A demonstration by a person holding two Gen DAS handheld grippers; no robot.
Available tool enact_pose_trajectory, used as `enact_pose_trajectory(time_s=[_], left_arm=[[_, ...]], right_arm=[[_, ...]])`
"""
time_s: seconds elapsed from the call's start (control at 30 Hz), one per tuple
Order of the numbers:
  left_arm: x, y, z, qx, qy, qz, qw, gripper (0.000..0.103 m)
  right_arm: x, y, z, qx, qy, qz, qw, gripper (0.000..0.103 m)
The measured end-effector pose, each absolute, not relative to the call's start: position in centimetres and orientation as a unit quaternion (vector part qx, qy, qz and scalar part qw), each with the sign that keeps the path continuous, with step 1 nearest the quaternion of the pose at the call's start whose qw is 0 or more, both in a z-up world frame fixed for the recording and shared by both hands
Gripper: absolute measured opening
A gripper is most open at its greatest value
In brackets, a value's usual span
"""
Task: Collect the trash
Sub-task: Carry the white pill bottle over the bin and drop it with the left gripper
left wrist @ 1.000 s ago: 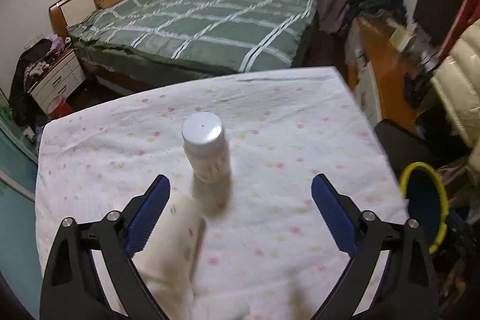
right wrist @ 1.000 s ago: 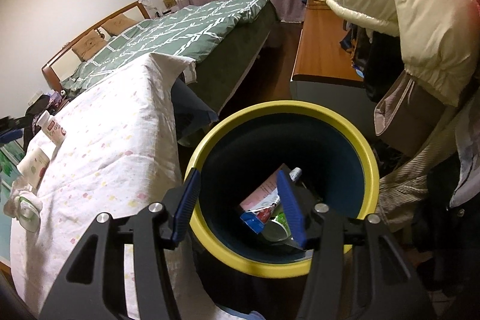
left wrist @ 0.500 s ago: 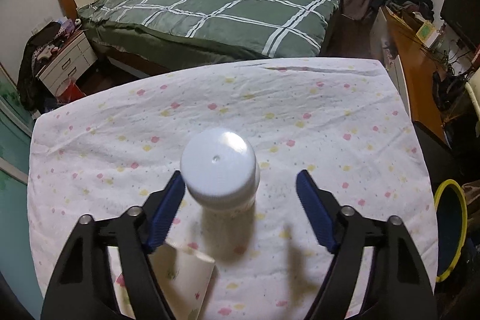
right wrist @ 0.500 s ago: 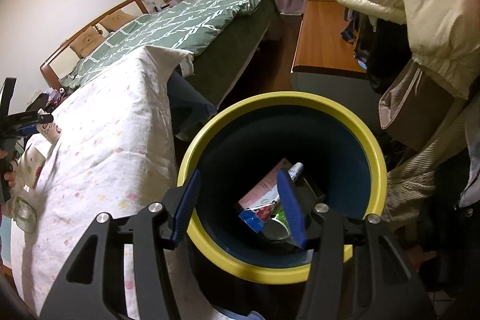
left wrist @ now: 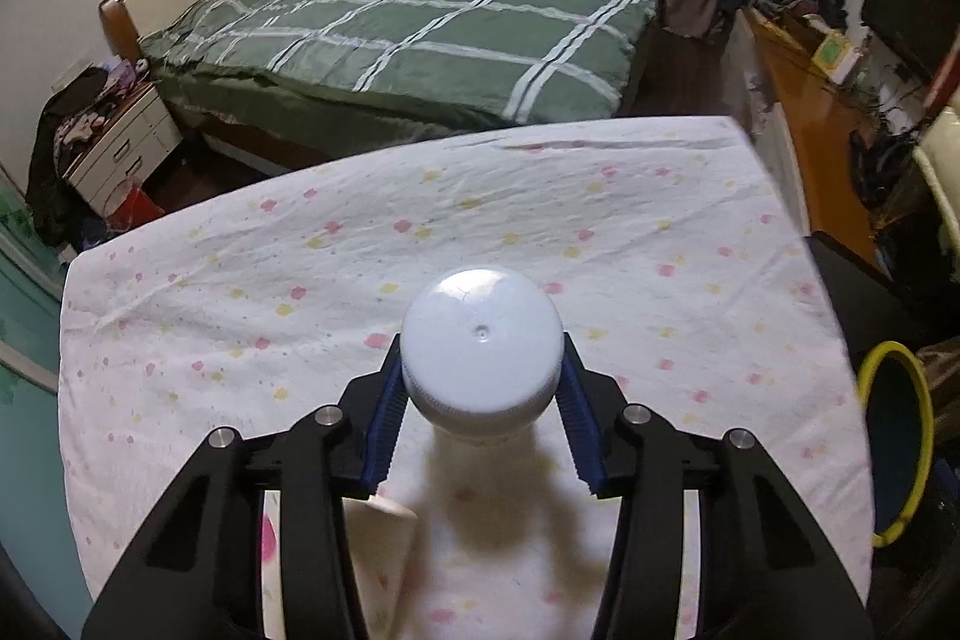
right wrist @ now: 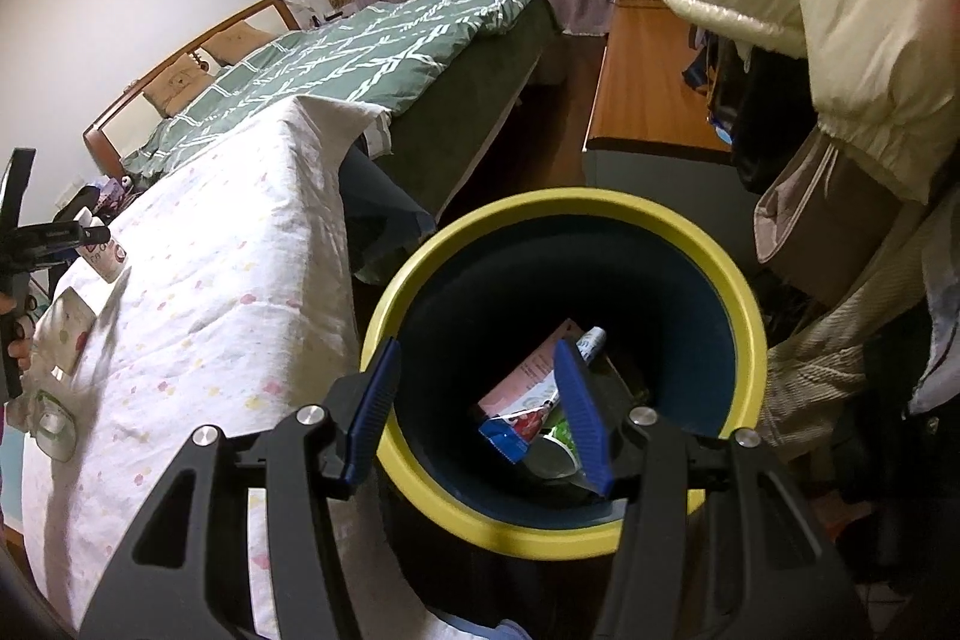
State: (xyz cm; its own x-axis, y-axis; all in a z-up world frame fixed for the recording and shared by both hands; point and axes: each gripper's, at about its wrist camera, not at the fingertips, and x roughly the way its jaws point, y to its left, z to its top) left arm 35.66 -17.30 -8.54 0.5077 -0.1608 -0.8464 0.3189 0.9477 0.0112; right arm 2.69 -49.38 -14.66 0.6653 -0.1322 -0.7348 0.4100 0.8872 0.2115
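— Between the blue pads of the left claw [left wrist: 480, 394] sits the white plastic bottle with the domed, ribbed cap [left wrist: 481, 346]; the pads are pressed against the cap's sides. So I'd call that claw clamped on the bottle.

— Which way does the bottle run?

— Upright. Its long axis points more or less straight down, so the left wrist camera sees mostly cap and hardly any body. I can't tell whether its base touches the bench with the white, flower-dotted cloth [left wrist: 300, 292] or hangs just above it.

— And where does it have to go?

— To the dark blue round bin with the yellow rim [left wrist: 897, 445], off the bench's right edge and lower than its top, well apart from the bottle. My judgement: the move is a carry to the right and then down over the rim.

— What about the other side?

— The right claw [right wrist: 480, 406] hovers directly above that same bin [right wrist: 678, 232], its pads apart and holding nothing. Through the gap you can see a pink packet and other wrappers [right wrist: 528, 394] lying at the bottom.

— So the right one is nearer the bin, the left nearer the bottle.

— Yes. In the right wrist view the bottle [right wrist: 103, 261] appears at the far left of the bench, with a flat white pouch [right wrist: 63, 331] just beside it. Both arms may meet over the rim, so the right one will likely need to clear out first.
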Motion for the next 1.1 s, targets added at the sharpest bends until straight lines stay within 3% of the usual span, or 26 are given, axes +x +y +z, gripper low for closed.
enact_pose_trajectory(time_s=[0.27,0.5,0.77,1.1], left_arm=[[27.2,-22.1,-3.3,0.11,0.431,-0.239,0.863,0.047],[19.0,-31.7,-1.3,0.147,0.401,-0.37,0.825,0.047],[13.4,-44.2,-5.3,0.187,0.42,-0.446,0.768,0.047],[13.0,-52.2,-12.8,0.217,0.465,-0.437,0.738,0.047]], right_arm=[[0.1,-48.7,-12.4,0.146,0.365,-0.172,0.903,0.051],[-4.5,-50.3,-11.4,0.144,0.354,-0.212,0.9,0.051],[-8.5,-52.0,-11.4,0.145,0.35,-0.239,0.894,0.052],[-10.7,-54.4,-12.5,0.162,0.351,-0.256,0.886,0.052]])
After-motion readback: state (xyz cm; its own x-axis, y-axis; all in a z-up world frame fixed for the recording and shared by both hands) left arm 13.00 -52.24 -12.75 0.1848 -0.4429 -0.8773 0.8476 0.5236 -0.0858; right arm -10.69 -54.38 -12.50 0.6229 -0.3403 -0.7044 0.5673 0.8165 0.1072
